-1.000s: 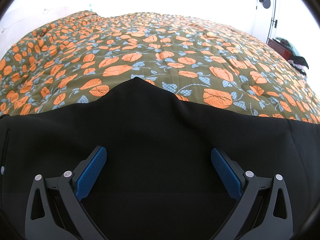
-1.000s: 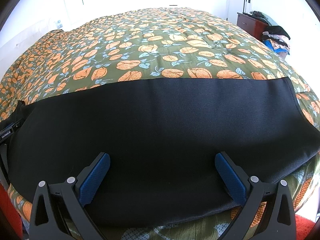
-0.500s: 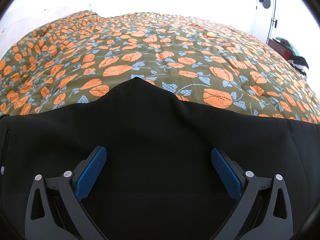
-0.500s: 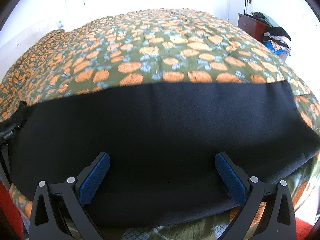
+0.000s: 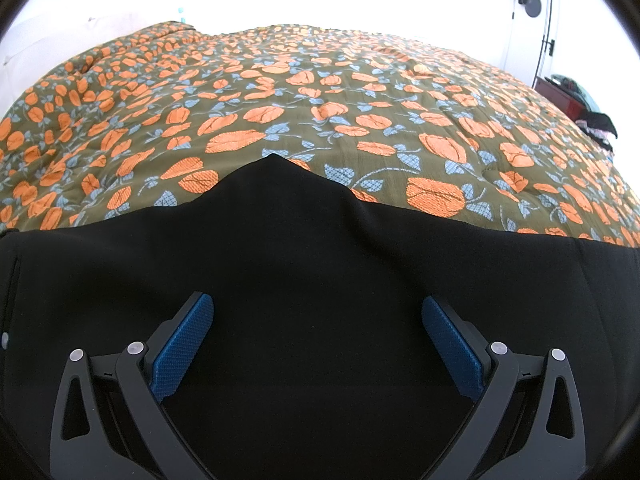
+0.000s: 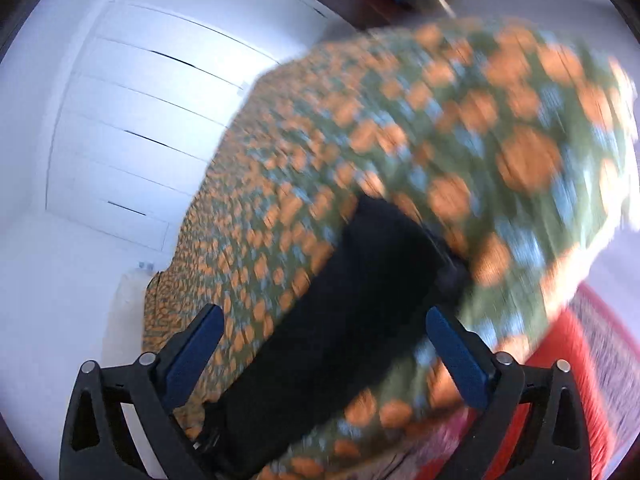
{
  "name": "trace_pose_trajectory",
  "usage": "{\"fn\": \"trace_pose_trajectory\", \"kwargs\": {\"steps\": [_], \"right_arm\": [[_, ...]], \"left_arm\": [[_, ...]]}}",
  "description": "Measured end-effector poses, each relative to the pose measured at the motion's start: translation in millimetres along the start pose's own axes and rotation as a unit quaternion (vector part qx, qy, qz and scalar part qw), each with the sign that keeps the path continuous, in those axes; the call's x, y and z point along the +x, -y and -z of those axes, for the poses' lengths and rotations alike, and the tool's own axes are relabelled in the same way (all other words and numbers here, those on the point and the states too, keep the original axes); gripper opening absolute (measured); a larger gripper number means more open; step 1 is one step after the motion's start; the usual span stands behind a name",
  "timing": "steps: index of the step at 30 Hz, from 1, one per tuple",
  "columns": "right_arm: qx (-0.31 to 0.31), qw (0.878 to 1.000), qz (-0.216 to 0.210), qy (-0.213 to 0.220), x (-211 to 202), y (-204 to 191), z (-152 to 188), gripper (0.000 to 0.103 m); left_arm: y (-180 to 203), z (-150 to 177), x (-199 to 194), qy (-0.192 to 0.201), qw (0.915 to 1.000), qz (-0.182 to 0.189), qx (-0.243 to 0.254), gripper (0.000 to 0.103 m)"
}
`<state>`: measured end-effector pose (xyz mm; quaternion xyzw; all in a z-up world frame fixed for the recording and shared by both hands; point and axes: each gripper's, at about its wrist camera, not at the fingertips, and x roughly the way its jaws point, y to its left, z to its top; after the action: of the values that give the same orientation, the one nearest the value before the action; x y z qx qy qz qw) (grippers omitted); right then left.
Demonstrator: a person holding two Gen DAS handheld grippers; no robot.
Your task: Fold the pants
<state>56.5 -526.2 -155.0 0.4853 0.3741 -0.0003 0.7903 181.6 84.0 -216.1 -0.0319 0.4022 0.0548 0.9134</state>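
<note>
Seemingly the pants (image 6: 340,320) blur, edges cut off under the right gripper (image 6: 320,332), jaws closing.

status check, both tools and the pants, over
Left tool open, low over the black pants, nothing gripped. Right tool empty, jaws closing slightly, view blurred. Pants flat on the floral bedspread. Nothing in the way.

My left gripper (image 5: 316,344) is built from matte black linkage arms with triangular cut-outs, each side pinned by two round silver screws. Its fingers (image 5: 182,350) carry blue pads with a fine knurled, dotted texture. My right gripper (image 6: 320,354) has the same build: black frame, silver screw heads, darker-looking blue pads (image 6: 460,356), slightly blurred.
</note>
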Motion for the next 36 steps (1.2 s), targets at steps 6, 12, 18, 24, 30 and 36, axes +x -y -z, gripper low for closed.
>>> {"fn": "trace_pose_trajectory", "kwargs": {"steps": [6, 12, 18, 24, 30, 36], "right_arm": [[-0.008, 0.999, 0.022, -0.041, 41, 16, 11, 0.089], [-0.017, 0.998, 0.059, -0.02, 68, 27, -6, 0.086], [-0.002, 0.997, 0.082, -0.006, 71, 41, -7, 0.019], [0.006, 1.0, 0.009, 0.019, 49, 37, -4, 0.012], [-0.019, 0.999, -0.019, 0.023, 34, 5, 6, 0.012], [-0.096, 0.993, -0.063, 0.006, 37, -92, 33, 0.012]], "left_arm": [[0, 0, 0, 0.0, 1.0, 0.0, 0.0, 0.103], [0, 0, 0, 0.0, 1.0, 0.0, 0.0, 0.103], [2, -1, 1, 0.003, 1.0, 0.0, 0.0, 0.103], [1, -11, 6, -0.029, 0.9995, 0.005, -0.005, 0.103], [-7, -33, -1, -0.121, 0.9896, 0.067, -0.041, 0.102], [-27, -28, -87, -0.045, 0.9926, 0.09, -0.069, 0.102]]}}
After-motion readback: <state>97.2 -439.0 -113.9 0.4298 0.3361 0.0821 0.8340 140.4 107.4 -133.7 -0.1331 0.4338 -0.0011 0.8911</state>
